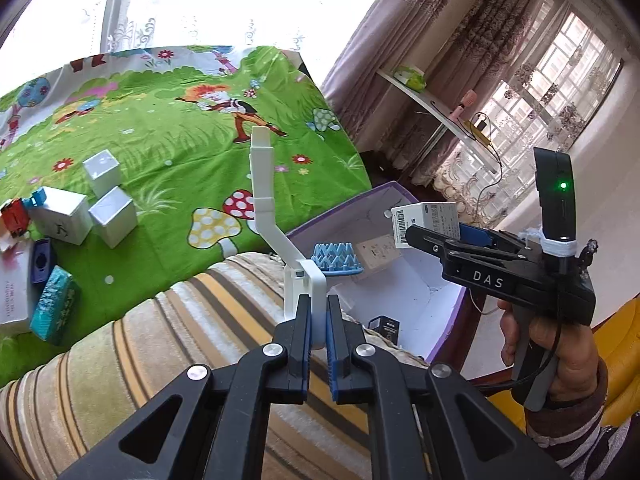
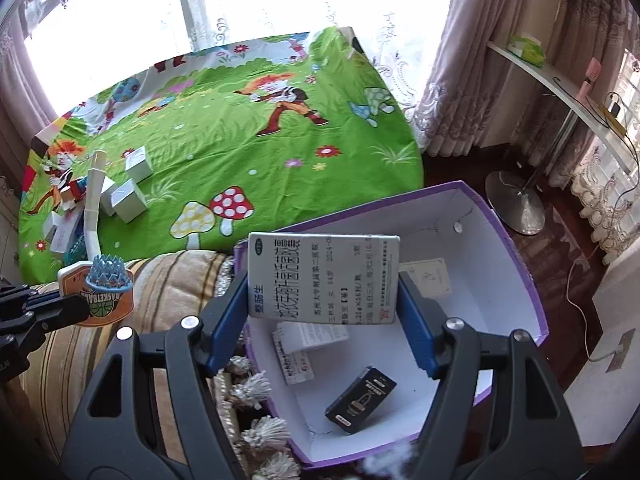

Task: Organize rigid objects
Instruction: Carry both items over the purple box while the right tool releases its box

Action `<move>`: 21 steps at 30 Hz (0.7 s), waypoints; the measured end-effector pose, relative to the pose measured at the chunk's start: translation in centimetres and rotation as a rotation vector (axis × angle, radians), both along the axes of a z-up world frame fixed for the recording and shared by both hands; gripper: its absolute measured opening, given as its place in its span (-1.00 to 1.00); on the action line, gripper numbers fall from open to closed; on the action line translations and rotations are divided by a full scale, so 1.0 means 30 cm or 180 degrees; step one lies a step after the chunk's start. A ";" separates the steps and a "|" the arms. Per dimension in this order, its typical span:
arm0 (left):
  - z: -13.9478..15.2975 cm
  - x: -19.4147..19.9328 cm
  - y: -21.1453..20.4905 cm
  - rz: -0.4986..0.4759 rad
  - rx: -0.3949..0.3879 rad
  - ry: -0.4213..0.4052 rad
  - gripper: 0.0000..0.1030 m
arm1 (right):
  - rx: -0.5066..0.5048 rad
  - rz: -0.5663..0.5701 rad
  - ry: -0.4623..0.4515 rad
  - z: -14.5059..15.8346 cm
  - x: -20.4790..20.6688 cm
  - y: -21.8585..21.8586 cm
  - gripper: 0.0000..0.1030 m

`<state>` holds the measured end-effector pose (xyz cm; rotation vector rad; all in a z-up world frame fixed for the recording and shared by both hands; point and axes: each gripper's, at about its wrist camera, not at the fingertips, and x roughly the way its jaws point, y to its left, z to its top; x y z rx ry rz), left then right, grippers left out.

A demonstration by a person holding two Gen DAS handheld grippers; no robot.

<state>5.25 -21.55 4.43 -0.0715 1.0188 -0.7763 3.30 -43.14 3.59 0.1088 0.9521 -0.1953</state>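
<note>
Your left gripper (image 1: 319,322) has its jaws clamped tight on the base of a white toy basketball hoop (image 1: 298,280), above the striped cushion (image 1: 168,344). Your right gripper (image 2: 322,312) holds a medicine box (image 2: 322,278) between wide-set jaws, over the purple box (image 2: 516,248) beside the bed's (image 2: 240,152) near edge.

white medicine box (image 2: 323,278) held upright above the open purple-rimmed box (image 2: 516,248).
</note>
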 end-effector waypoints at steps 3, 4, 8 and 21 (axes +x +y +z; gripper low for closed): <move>-0.013 0.002 -0.048 -0.0104 -0.0054 0.0094 -0.86 | -0.0056 -0.0118 -0.0002 -0.003 -0.016 -0.044 0.43; -0.016 0.001 -0.066 -0.0140 -0.0054 0.0107 -0.86 | -0.0085 -0.0145 0.0001 -0.005 -0.021 -0.054 0.43; -0.027 -0.010 -0.141 -0.0312 -0.0025 0.0125 -0.86 | -0.0152 -0.0252 0.0009 -0.011 -0.035 -0.091 0.43; -0.057 -0.001 -0.203 -0.0451 -0.0114 0.0351 -0.62 | -0.0147 -0.0410 -0.0023 -0.005 -0.052 -0.144 0.63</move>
